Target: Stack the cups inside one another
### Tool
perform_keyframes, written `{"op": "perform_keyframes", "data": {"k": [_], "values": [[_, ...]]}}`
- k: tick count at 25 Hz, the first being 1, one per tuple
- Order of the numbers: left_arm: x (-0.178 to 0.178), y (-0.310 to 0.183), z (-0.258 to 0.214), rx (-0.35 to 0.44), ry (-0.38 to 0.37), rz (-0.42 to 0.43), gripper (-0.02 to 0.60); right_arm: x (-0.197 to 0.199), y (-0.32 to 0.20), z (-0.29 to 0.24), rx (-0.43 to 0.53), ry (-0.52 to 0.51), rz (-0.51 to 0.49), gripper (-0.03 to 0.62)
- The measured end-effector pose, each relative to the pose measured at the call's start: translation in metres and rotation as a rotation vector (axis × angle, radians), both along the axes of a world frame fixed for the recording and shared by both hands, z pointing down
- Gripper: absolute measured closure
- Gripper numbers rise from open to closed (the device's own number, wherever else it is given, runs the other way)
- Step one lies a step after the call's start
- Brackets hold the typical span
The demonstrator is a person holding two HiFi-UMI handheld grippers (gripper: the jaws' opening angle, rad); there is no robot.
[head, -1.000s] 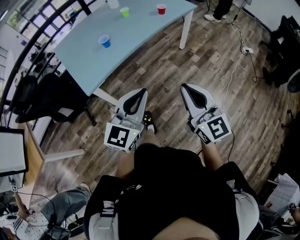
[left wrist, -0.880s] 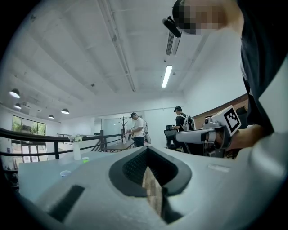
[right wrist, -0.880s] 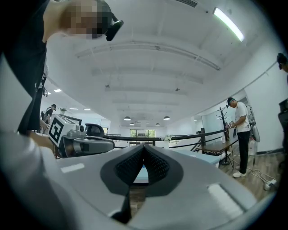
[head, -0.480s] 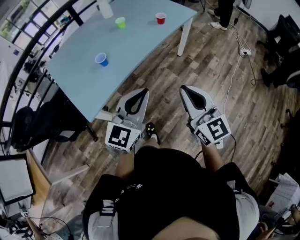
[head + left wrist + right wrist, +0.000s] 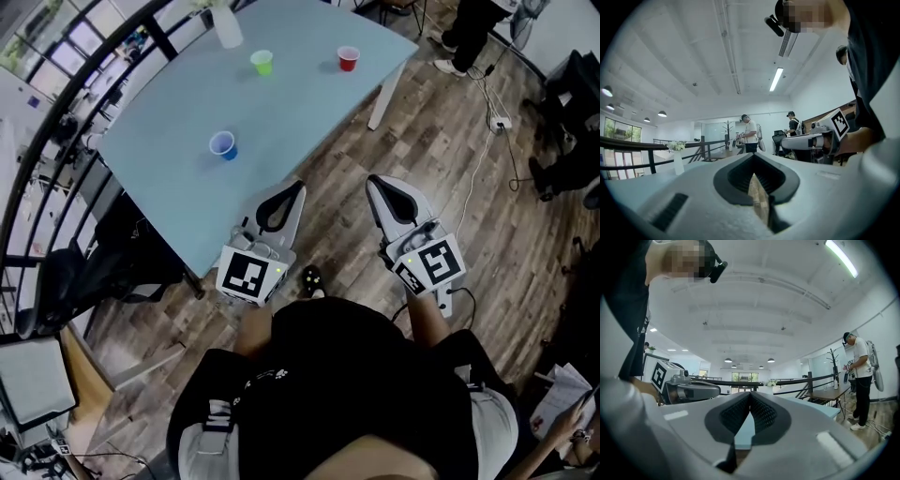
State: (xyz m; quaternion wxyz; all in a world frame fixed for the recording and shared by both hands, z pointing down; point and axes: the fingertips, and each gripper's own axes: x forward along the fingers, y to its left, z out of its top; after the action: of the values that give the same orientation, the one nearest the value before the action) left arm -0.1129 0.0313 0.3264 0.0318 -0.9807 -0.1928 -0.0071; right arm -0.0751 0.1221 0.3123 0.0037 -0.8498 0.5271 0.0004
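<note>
Three cups stand apart on a light blue table [image 5: 300, 112] in the head view: a blue cup [image 5: 223, 145] nearest me, a green cup [image 5: 262, 62] farther back, and a red cup [image 5: 348, 58] at the far right. My left gripper [image 5: 286, 192] is held level just short of the table's near edge, its jaws shut with nothing in them. My right gripper [image 5: 377, 186] hangs over the wood floor beside the table's corner, also shut and empty. The cups do not show in either gripper view.
A white vase [image 5: 225, 26] stands at the table's far side. A table leg [image 5: 384, 89] drops at the right corner. Black chairs [image 5: 112, 262] crowd the left under the table edge. A person [image 5: 469, 28] stands far right beside a floor cable [image 5: 478, 159]. A black railing [image 5: 75, 84] curves past the table.
The table and cups have come closer and lower in the head view as I walk toward them. Both grippers travel along with me, still shut.
</note>
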Motion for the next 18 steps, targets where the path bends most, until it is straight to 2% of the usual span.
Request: {"op": "perform_keyframes", "data": {"k": [9,13,18], "values": [[0.030,-0.072,0.002,-0.024,0.003,-0.076,0.591,0.039,-0.074,0.007,-0.001,-0.005,-0.053,0.598],[0.035,-0.106,0.011,0.000,0.002,-0.115,0.591,0.050,-0.107,0.014,-0.004,-0.004,-0.087,0.598],[0.039,-0.132,0.011,-0.016,0.000,-0.154,0.591,0.058,-0.134,0.016,-0.009,-0.001,-0.125,0.599]]}}
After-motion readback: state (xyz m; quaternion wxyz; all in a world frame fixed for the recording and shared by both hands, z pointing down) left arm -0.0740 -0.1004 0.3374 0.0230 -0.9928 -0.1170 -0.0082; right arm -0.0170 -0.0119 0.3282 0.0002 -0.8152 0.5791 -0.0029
